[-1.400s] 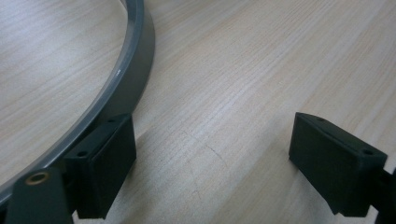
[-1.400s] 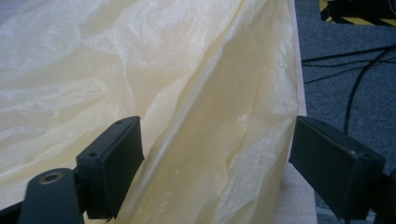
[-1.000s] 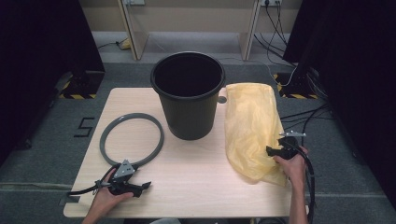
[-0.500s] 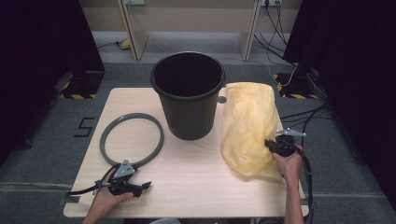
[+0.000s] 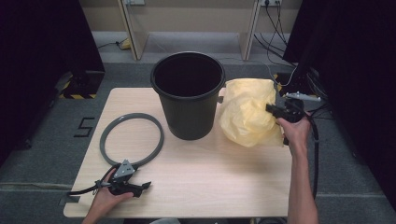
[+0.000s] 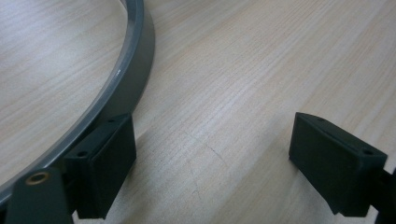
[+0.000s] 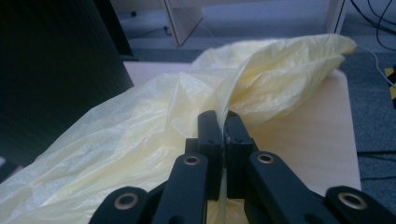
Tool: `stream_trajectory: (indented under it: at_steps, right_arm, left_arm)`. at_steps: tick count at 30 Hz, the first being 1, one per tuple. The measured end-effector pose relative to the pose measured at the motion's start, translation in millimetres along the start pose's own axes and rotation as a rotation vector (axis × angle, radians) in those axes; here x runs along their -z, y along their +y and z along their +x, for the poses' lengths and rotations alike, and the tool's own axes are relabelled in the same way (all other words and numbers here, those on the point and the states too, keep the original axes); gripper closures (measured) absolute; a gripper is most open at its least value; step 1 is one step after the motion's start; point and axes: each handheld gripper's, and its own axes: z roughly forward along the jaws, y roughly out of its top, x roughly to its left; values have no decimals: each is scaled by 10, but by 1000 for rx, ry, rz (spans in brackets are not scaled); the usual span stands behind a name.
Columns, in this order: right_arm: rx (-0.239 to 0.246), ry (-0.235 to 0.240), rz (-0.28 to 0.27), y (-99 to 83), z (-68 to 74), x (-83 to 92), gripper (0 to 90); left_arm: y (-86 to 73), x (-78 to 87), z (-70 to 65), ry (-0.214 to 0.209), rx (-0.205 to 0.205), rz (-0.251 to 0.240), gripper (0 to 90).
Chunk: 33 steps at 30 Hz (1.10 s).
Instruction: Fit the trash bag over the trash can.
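The right tongs (image 7: 223,135) pinch a fold of the yellow bag (image 5: 247,114), bunched at three o'clock of the black bucket (image 5: 187,95) on the table (image 5: 215,172). The left tongs (image 6: 212,161) rest open at five o'clock of the grey ring (image 5: 133,138).

Bucket (image 5: 188,95) at table (image 5: 210,186) middle-rear; ring (image 5: 132,138) left of it; bag (image 5: 247,116) right, touching bucket.
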Motion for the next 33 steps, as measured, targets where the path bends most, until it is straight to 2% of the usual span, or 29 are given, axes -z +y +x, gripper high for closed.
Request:
stream_trajectory:
  at_steps: [4, 8, 11, 15, 18, 24, 27, 33]
  right_arm:
    - [-19, 19, -25, 319, -7, 9, 892]
    - [-29, 18, -48, 594, -24, 38, 892]
    - [-26, 14, -62, 768, -3, 62, 892]
    - [-52, 13, -87, 998, -36, 113, 893]
    - [-89, 36, -117, 1140, -68, 178, 893]
    - [-123, 11, -160, 1365, -115, 311, 894]
    - [-129, 0, -169, 1444, -106, 324, 894]
    - [-119, 17, -215, 1622, -7, 374, 894]
  left_arm:
    - [0, 0, 0, 0, 0, 0, 139]
    - [0, 0, 0, 0, 0, 0, 139]
    - [0, 0, 0, 0, 0, 0, 139]
    - [0, 2, 1, 0, -2, 4, 139]
    - [0, 2, 1, 0, -2, 4, 139]
    - [0, 1, 1, 0, -2, 3, 139]
    - [0, 1, 1, 0, -2, 3, 139]
    - [0, 1, 1, 0, -2, 3, 139]
